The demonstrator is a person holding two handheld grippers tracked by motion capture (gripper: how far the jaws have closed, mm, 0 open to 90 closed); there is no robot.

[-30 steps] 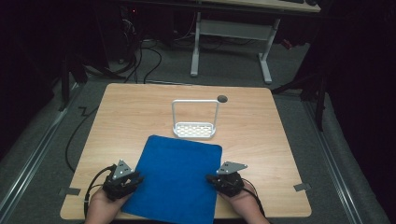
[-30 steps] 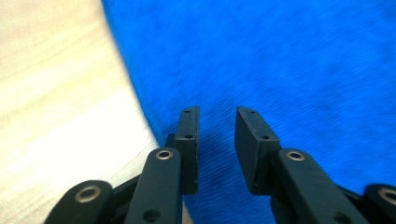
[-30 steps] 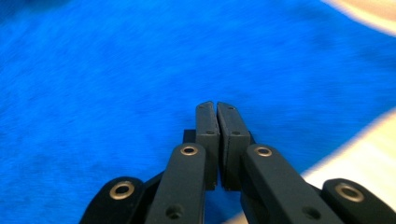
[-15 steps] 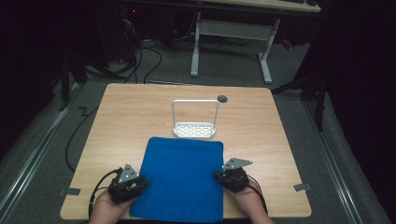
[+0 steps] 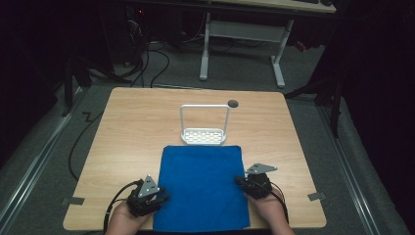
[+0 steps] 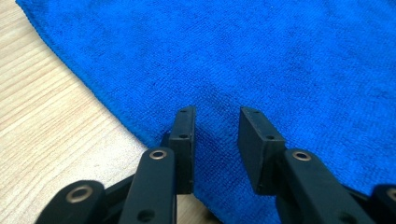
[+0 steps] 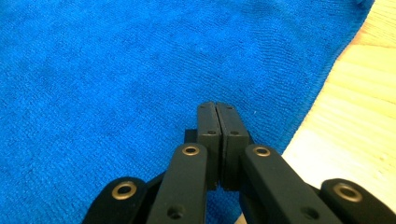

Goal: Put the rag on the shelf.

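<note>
Blue microfibre cloth (image 5: 201, 188) lies flat on the wooden desk (image 5: 132, 122), just before the white wire rack (image 5: 204, 125). Left gripper (image 6: 215, 140) fingers have just been opening, nothing between; right gripper (image 7: 217, 122) fingers closed at the cloth's edge. Release evenly, keeping edges square.

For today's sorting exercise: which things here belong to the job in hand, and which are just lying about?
In the job:
blue cloth
left gripper, jaws apart over the cloth's edge
right gripper, jaws together over the cloth

Lying about:
white wire rack
dark round spot on the table
</note>
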